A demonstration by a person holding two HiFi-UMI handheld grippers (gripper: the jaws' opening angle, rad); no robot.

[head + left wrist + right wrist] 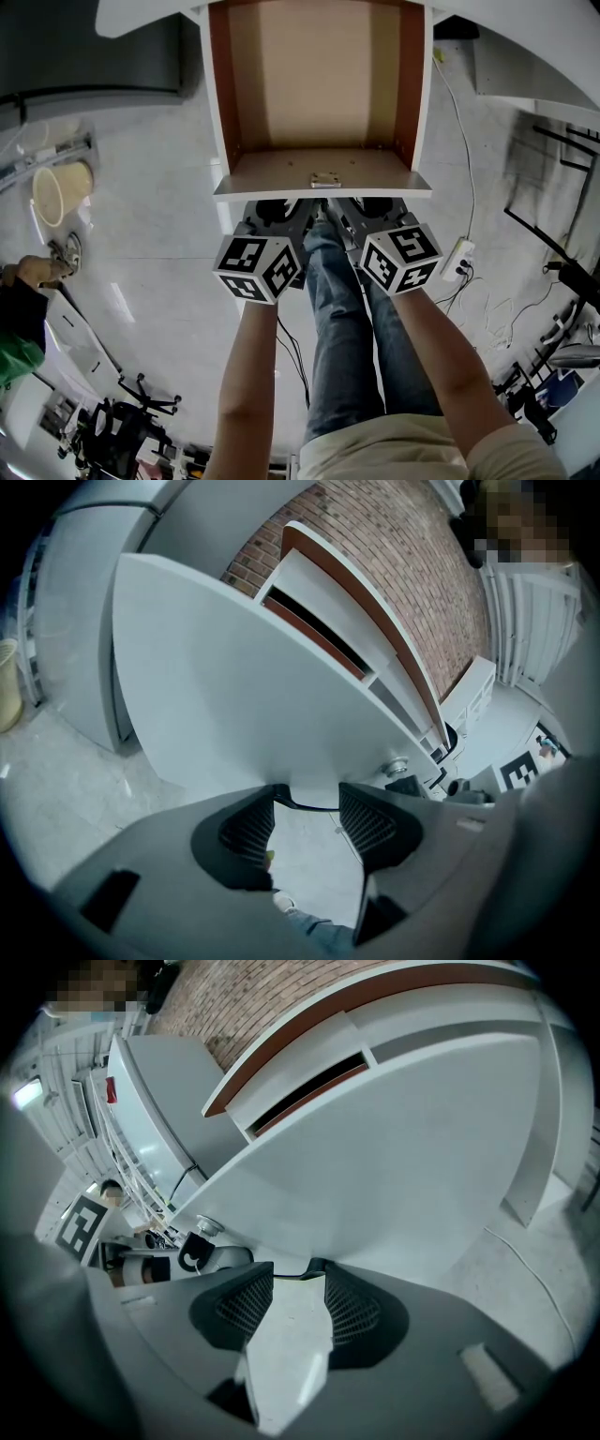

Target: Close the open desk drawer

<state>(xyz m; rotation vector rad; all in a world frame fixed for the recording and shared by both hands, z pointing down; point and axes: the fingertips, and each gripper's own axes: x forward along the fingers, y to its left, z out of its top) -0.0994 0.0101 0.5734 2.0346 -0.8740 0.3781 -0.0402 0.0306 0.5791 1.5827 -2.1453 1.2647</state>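
The desk drawer point(319, 84) stands pulled out toward me, its brown inside bare, with white sides and a white front panel point(323, 193). My left gripper point(278, 208) and right gripper point(367, 208) sit side by side just below that panel's front edge. In the left gripper view the panel point(244, 686) fills the picture, and the left gripper point(307, 803) is open with its tips at the panel's lower edge and only floor between them. In the right gripper view the right gripper point(298, 1274) is open the same way against the panel point(403, 1147). A small metal knob point(397, 764) point(206, 1226) shows between the grippers.
My legs in jeans point(347, 328) are under the drawer. A beige bin point(61, 192) stands on the floor at the left, a power strip point(459, 260) with cables at the right. An office chair point(141, 412) and a person in green point(19, 328) are at the lower left.
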